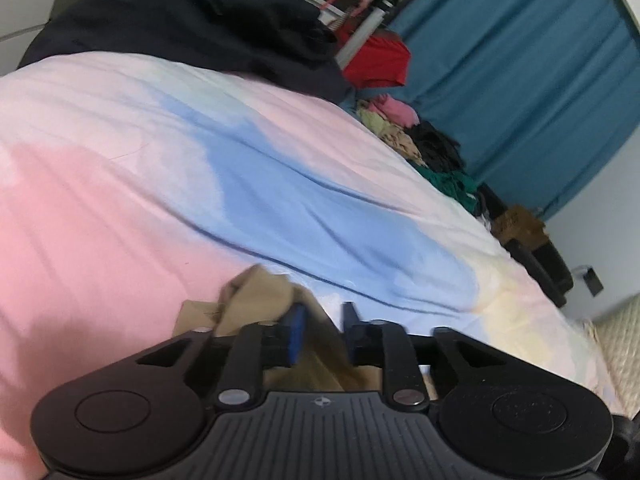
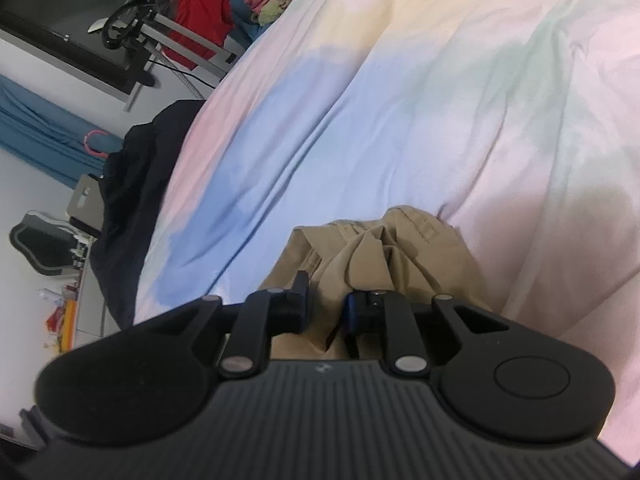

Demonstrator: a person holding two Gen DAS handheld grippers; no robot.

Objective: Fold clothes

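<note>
Clothes pile (image 1: pixel 404 136) beyond bedsheet (image 1: pixel 160 140)

the right gripper (image 2: pixel 326 306) pinches bunched tan cotton trousers (image 2: pixel 376 252) lying on the pastel tie-dye bedsheet (image 2: pixel 440 100).

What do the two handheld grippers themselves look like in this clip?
Both match: the left gripper and right gripper have matte black ribbed bodies, a round disc at each side, silver pivot pins on black linkage arms, a small round emblem at centre, and blue-padded jaws. No cables or sleeves show.
</note>
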